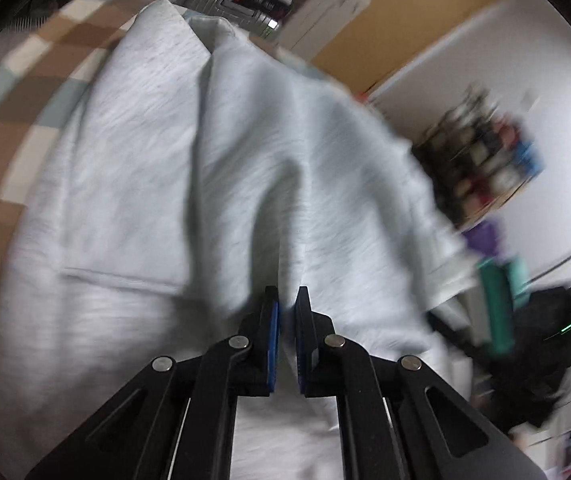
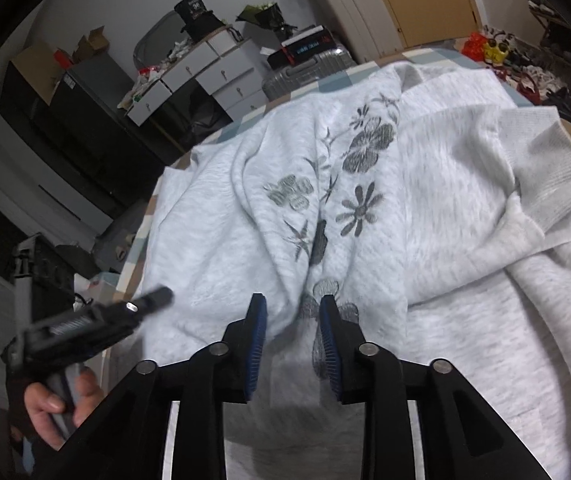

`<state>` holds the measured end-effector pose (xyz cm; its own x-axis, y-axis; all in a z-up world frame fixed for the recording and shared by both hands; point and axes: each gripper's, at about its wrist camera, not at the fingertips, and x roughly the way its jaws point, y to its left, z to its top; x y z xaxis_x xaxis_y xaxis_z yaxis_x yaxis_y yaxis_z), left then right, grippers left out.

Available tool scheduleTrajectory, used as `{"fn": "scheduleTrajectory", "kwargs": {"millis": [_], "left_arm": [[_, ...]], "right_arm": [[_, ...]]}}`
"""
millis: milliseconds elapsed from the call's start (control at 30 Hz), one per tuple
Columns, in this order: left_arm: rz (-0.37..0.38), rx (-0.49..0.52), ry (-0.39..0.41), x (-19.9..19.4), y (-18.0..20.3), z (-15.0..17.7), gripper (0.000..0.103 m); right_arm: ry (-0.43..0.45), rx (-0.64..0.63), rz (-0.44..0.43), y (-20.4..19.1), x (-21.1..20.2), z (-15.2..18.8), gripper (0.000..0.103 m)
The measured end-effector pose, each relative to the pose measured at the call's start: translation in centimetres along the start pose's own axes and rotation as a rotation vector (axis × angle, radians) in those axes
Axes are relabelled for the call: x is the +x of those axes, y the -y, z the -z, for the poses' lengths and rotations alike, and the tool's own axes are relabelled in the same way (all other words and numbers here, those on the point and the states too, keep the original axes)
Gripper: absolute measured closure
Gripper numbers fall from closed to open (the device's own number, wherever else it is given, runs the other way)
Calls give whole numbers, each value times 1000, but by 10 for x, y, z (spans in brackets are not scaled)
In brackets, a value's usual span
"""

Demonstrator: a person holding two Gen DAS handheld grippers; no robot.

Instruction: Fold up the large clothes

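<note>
A large light grey sweatshirt [image 2: 425, 200] with dark flower prints lies rumpled on a checked bed cover [image 2: 337, 76]. In the left wrist view the sweatshirt [image 1: 165, 168] fills the frame, blurred. My left gripper [image 1: 286, 296] has its jaws nearly closed on a ridge of the fabric. My right gripper [image 2: 292, 304] also holds a pinch of the printed fabric between its jaws. A ribbed cuff [image 2: 557, 184] lies at the right. The left gripper also shows in the right wrist view [image 2: 157, 298], held by a hand at lower left.
The checked brown and cream bed cover [image 1: 17, 92] shows at the left. A silver suitcase [image 2: 305, 72], white drawers [image 2: 213, 76] and a wardrobe [image 2: 365, 12] stand beyond the bed. A cluttered shelf [image 1: 481, 160] stands by the wall.
</note>
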<state>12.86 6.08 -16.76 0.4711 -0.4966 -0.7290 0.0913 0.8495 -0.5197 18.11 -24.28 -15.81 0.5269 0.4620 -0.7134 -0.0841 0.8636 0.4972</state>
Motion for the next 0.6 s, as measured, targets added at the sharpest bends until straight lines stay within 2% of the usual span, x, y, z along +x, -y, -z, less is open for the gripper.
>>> {"fn": "scheduleTrajectory", "kwargs": {"millis": [67, 100, 167, 200, 300, 367, 400, 433, 467, 500, 567, 600], "left_arm": [[-159, 129, 45, -13, 19, 2, 94], [-268, 184, 87, -20, 28, 2, 89], [-418, 177, 154, -32, 31, -3, 88], [-399, 138, 168, -39, 28, -6, 88], [-60, 27, 193, -55, 28, -16, 88], [148, 31, 156, -46, 41, -25, 86], [217, 48, 122, -35, 48, -28, 81], [263, 75, 78, -20, 52, -30, 80], [243, 81, 52, -8, 48, -30, 80], [193, 67, -7, 11, 45, -29, 81], [146, 22, -129, 43, 35, -24, 81], [123, 23, -131, 49, 34, -20, 83]], "right_arm": [[-15, -4, 16, 0, 3, 2, 67], [-13, -1, 18, 0, 2, 3, 67], [-7, 25, 2, 2, -1, 1, 67], [2, 37, -1, 3, -3, 0, 67], [32, 39, 2, 4, -10, -2, 67], [48, 21, 19, 3, -13, -3, 67], [49, 15, 27, 4, -14, -3, 67], [49, 14, 33, 5, -13, -3, 67], [46, 19, 33, 7, -13, -3, 67], [40, 25, 31, 8, -12, -3, 67], [29, 35, 26, 13, -10, -3, 67], [24, 34, 26, 14, -9, -4, 67]]}}
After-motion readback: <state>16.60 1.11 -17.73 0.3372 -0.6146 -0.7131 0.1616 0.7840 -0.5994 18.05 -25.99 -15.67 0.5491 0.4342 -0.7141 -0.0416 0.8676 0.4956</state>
